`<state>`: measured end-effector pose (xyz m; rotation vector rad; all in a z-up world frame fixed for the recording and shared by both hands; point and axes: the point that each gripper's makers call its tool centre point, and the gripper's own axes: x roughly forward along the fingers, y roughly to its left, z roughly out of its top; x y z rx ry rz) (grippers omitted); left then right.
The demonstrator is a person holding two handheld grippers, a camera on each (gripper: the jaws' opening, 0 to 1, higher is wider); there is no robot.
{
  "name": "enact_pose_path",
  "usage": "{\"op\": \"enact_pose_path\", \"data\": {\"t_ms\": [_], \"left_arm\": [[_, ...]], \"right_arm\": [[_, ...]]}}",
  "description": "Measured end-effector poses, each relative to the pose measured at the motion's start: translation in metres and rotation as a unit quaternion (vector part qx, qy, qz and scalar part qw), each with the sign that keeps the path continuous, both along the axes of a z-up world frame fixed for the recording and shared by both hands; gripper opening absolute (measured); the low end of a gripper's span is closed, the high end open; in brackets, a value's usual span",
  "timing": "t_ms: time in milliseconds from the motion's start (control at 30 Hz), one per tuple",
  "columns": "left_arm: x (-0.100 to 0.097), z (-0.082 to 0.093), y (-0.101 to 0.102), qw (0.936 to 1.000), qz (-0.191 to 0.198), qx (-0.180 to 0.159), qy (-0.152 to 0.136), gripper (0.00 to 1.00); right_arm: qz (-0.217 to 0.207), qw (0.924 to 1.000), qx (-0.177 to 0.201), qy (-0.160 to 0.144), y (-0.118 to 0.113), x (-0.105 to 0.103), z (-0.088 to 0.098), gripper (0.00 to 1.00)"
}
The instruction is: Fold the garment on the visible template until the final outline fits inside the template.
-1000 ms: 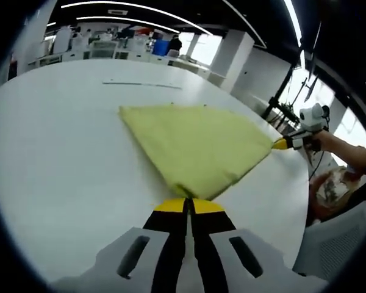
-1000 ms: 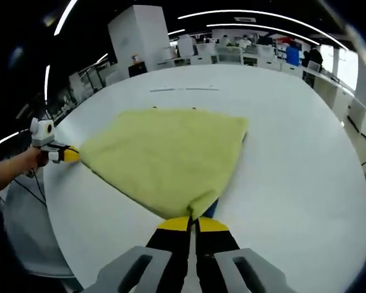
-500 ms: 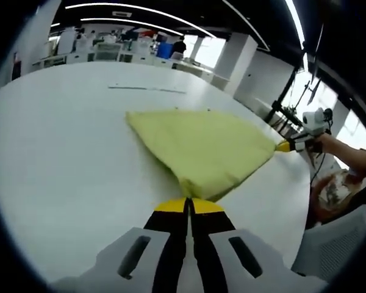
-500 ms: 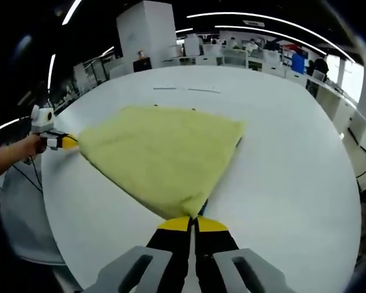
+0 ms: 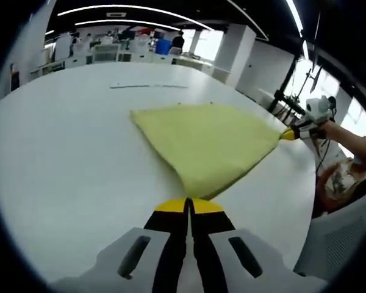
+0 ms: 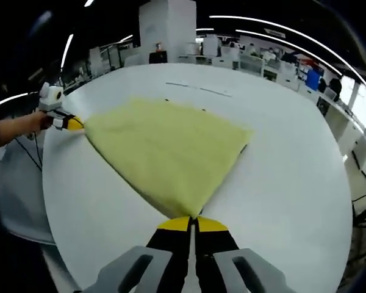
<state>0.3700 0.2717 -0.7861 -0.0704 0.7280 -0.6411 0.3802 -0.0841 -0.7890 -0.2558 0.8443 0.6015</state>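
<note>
- Soft yellow-green garment (image 5: 204, 143), a 3-cornered fuzzy sheet, lies on the smooth white table (image 5: 61, 159).
- Left gripper (image 5: 186, 202) pinches its 6 o'clock corner.
- Right gripper (image 6: 192, 221) clamps another corner.

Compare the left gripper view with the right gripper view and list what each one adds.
Left gripper view adds a grey chair back at the table's edge and the right gripper pinching one garment corner. Right gripper view adds the left gripper at the opposite corner and a white pillar behind. Both share the yellow-green garment on the white table.
</note>
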Motion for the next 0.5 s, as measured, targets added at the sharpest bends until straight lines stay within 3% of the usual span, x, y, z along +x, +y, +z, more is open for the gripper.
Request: {"op": "enact_pose_path", "data": {"t_ms": [100, 200, 433, 500], "left_arm": [[-0.0005, -0.0009, -0.0007, 1.0, 0.001, 0.001, 0.001, 0.0], [0.0, -0.0006, 0.0, 1.0, 0.003, -0.001, -0.001, 0.0], [0.0018, -0.0011, 0.0006, 0.9999, 0.008, -0.005, 0.004, 0.0], [0.0023, -0.0002, 0.0008, 1.0, 0.007, -0.004, 0.003, 0.0]], "right_arm": [[-0.007, 1.0, 0.0, 0.006, -0.0004, -0.0021, -0.0065, 0.0], [-0.027, 0.9991, 0.03, 0.014, 0.0051, -0.0019, -0.0067, 0.03], [-0.044, 0.9983, 0.034, 0.017, 0.0036, 0.006, -0.0124, 0.0], [-0.024, 0.9995, 0.016, 0.013, 0.0026, 0.0044, -0.0126, 0.0]]}}
